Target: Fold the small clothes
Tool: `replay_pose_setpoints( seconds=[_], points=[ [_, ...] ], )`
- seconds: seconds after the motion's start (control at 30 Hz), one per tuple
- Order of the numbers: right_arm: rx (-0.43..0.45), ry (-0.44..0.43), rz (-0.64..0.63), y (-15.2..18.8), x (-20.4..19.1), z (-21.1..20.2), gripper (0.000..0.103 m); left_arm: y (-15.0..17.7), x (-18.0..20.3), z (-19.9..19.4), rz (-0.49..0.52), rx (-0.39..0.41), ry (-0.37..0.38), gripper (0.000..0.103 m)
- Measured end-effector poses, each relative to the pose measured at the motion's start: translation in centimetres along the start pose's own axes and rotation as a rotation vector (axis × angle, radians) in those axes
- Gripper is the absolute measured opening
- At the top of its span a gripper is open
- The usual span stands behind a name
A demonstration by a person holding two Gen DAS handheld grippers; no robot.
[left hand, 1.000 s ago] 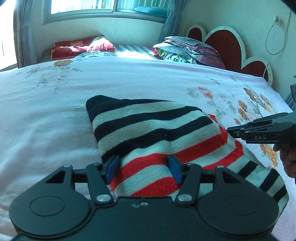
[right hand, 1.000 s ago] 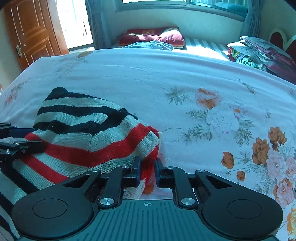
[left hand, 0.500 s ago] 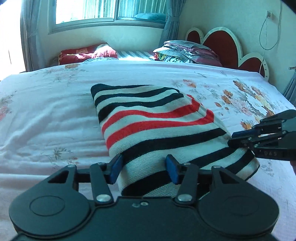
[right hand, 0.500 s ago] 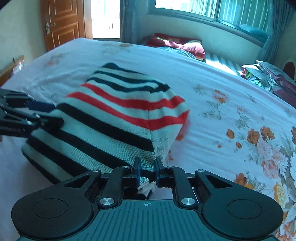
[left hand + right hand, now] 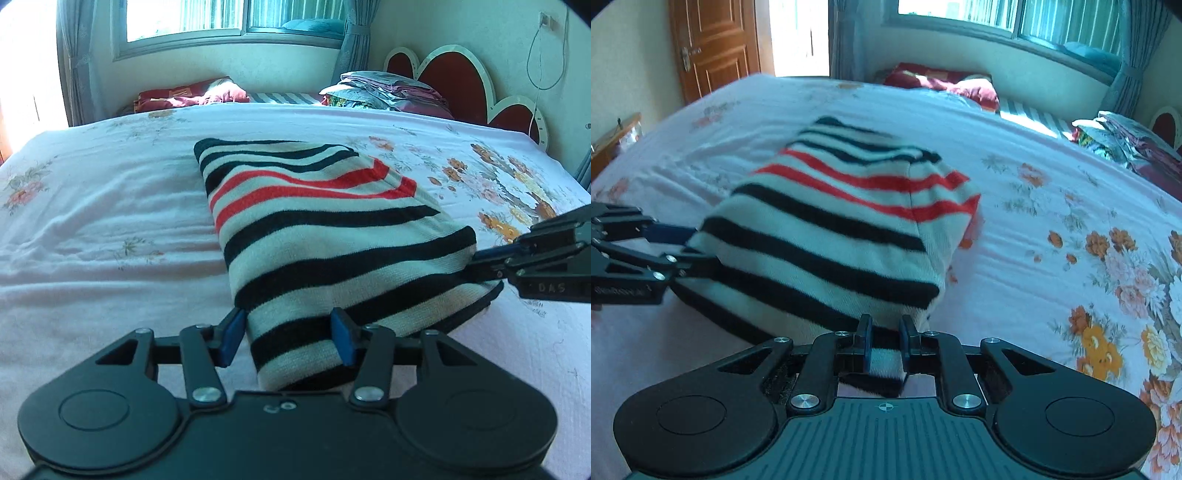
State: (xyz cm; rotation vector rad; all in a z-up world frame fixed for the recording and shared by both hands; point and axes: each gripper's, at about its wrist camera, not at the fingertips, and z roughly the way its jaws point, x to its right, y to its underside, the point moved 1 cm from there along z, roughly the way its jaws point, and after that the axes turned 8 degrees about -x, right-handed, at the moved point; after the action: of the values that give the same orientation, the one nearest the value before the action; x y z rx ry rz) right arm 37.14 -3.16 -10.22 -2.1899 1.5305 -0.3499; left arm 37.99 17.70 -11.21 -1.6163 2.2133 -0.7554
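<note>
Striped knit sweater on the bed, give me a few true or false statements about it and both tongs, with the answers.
1. The black, white and red striped knit sweater lies on the pink floral bedsheet. True.
2. The right tongs pinch a sweater edge. True.
3. The left tongs are clamped shut. False: the jaws stand wide apart, with the sweater's near corner between them.
4. The sweater is spread out flat in one layer. False: it is folded into a thick stack.
5. The wooden door is behind the heart-shaped headboard. False: it is across the room.
</note>
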Motion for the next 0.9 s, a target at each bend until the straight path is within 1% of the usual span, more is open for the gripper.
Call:
replay_pose_setpoints(
  seconds=[0.13, 0.33, 0.43, 0.57, 0.6, 0.63, 0.67, 0.7, 0.73, 0.77, 0.83, 0.9],
  points=[
    [-0.002, -0.023, 0.058, 1.0, 1.0, 1.4, 0.015, 0.5, 0.0, 0.2, -0.024, -0.005, -0.010, 0.049],
    [0.011, -0.048, 0.086, 1.3, 1.6, 0.8, 0.015, 0.5, 0.4, 0.0, -0.052, 0.001, -0.040, 0.049],
    [0.062, -0.074, 0.118, 1.8, 2.1, -1.7, 0.015, 0.9, 1.3, -1.8, -0.061, 0.031, -0.042, 0.046],
    [0.099, -0.060, 0.125, 3.5, 2.7, -4.7, 0.015, 1.7, 3.1, -3.7, -0.062, 0.065, -0.042, 0.046],
    [0.105, -0.053, 0.134, 3.9, 2.9, -5.2, 0.015, 1.9, 3.6, -4.0, -0.066, 0.071, -0.046, 0.050],
    [0.121, -0.045, 0.143, 4.5, 3.1, -5.9, 0.015, 2.2, 4.1, -4.2, -0.075, 0.089, -0.052, 0.071],
    [0.135, -0.036, 0.156, 5.1, 3.4, -6.3, 0.020, 2.6, 4.7, -4.7, -0.096, 0.130, -0.087, 0.090],
    [0.146, -0.007, 0.179, 5.6, 3.6, -6.7, 0.069, 3.0, 5.3, -5.3, -0.110, 0.178, -0.132, 0.100],
    [0.163, 0.056, 0.212, 6.3, 3.8, -7.3, 0.100, 3.2, 5.9, -5.6, -0.102, 0.190, -0.146, 0.102],
    [0.212, 0.089, 0.221, 7.1, 3.9, -8.0, 0.102, 3.4, 6.4, -5.7, -0.092, 0.182, -0.142, 0.103],
    [0.205, 0.083, 0.209, 8.2, 4.2, -8.8, 0.102, 3.8, 7.5, -6.4, -0.096, 0.185, -0.140, 0.103],
    [0.210, 0.087, 0.218, 9.4, 4.3, -9.7, 0.102, 4.2, 8.6, -7.3, -0.084, 0.194, -0.153, 0.103]
  ],
)
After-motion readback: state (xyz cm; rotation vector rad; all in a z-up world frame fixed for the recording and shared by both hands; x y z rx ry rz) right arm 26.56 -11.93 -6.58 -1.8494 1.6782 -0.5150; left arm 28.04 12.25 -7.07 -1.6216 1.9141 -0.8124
